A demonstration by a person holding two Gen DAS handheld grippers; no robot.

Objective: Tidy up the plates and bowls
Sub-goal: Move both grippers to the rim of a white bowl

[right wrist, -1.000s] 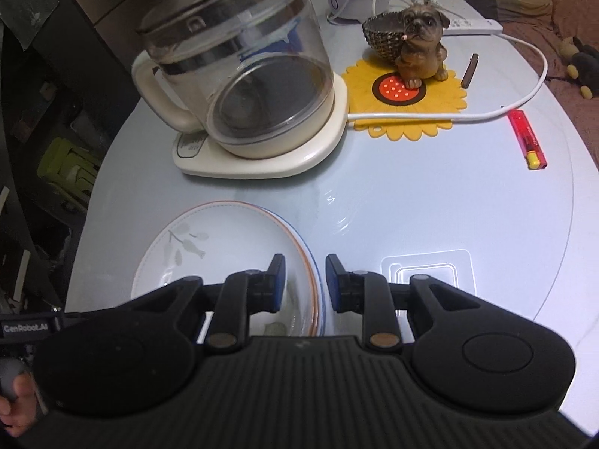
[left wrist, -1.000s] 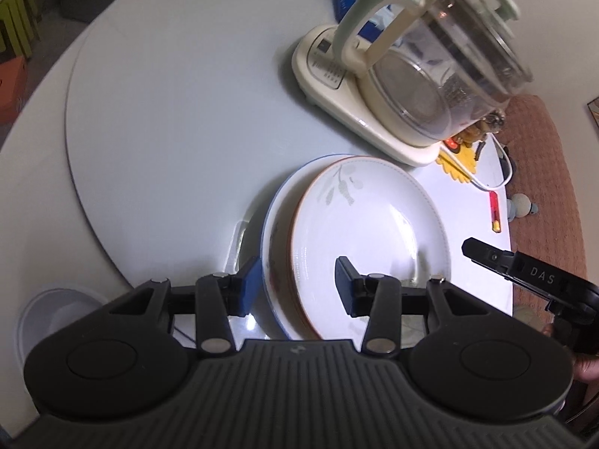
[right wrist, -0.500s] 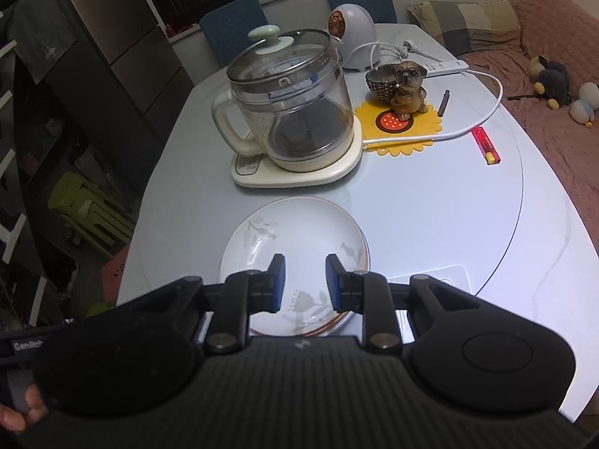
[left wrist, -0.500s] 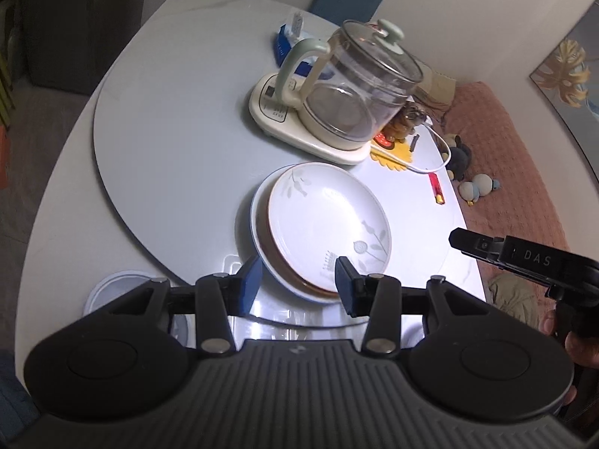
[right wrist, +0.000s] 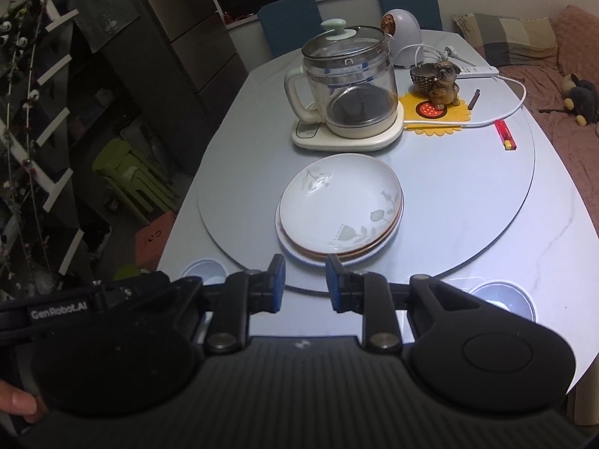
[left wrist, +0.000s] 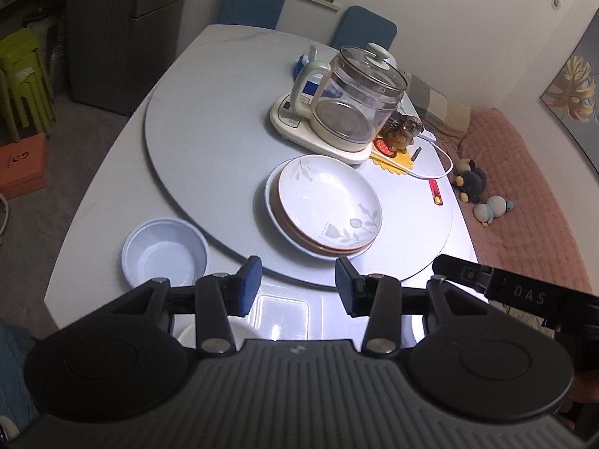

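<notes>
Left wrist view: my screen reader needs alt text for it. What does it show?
A stack of plates sits on a round turntable, beyond the left gripper, whose jaws are open and empty. A pale bowl stands on the table left of the stack; a glass kettle stands behind it.

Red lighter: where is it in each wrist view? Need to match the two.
Left wrist: red lighter at right of centre, right of the plate stack, on the turntable edge.
Right wrist: red lighter in the upper right, beyond the white cable.
Shared landmark: glass kettle, behind the plates in both.
</notes>
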